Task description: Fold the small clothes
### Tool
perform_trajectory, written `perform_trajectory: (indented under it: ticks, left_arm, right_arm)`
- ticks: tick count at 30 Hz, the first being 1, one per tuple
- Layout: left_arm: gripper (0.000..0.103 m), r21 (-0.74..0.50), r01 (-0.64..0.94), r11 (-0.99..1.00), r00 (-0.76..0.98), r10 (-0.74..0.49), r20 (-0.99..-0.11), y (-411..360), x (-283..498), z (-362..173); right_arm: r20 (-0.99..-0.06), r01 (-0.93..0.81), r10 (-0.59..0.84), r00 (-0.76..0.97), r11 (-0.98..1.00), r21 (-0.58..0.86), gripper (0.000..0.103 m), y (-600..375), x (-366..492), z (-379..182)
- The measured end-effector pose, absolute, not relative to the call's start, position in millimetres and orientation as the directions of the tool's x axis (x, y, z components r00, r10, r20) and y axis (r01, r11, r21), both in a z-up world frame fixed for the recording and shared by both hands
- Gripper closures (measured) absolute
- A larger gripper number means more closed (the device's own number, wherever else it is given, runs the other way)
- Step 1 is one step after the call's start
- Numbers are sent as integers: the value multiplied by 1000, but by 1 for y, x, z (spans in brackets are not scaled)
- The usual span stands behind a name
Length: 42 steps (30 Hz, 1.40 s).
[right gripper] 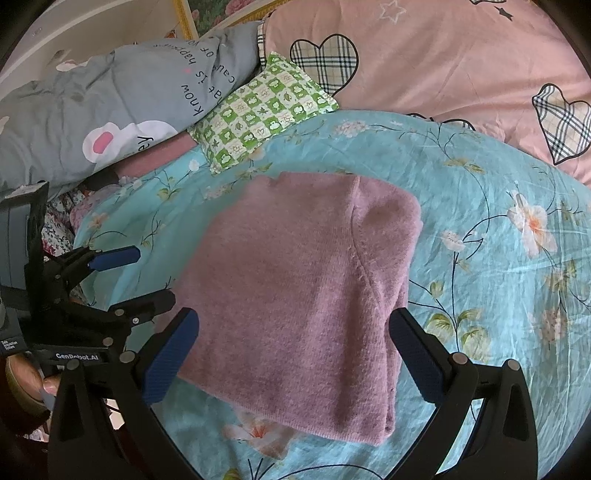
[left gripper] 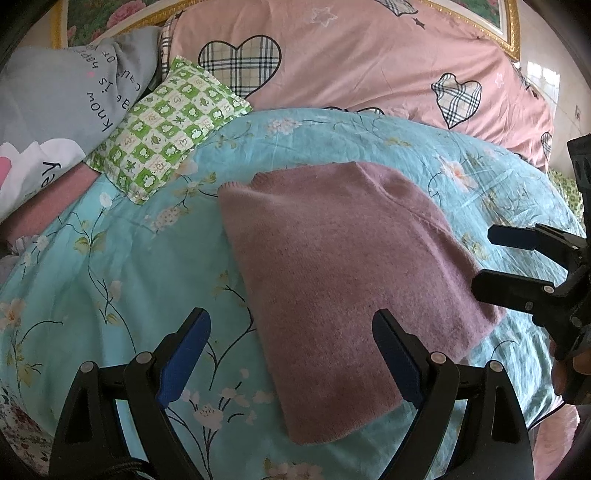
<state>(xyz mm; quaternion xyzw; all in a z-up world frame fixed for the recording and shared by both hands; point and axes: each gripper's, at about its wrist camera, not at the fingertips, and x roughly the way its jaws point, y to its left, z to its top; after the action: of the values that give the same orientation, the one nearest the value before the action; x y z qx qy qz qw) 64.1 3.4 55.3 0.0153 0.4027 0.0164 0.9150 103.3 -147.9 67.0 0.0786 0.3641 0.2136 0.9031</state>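
Left wrist view looks down on a bed covered by a turquoise floral sheet (left gripper: 110,266), wrinkled in places. A mauve knitted sweater (left gripper: 332,266), folded into a thick rectangle, lies flat in the middle of that sheet. Behind it a pink quilt with plaid hearts (left gripper: 369,74) is heaped along the head of the bed, and a green checked pillow (left gripper: 166,125) rests against a grey lettered pillow (left gripper: 55,96). A gilt picture frame (left gripper: 511,33) hangs on the wall above.

The left tongs (left gripper: 291,332) are spread wide and empty, one finger over the sweater's near edge, the other over bare sheet. The right tongs (right gripper: 293,332) are likewise released, hovering over the sweater's near end without gripping it. A hand (right gripper: 26,380) shows at the handle of the left tongs.
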Motion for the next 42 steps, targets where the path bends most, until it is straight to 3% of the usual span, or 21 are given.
perform_trajectory:
  ticks: [42]
  left_arm:
    - [13, 58, -16, 998, 686, 53, -726, 2, 76, 62]
  right_arm:
    - [-615, -323, 438, 655, 899, 296, 0, -154, 108, 73]
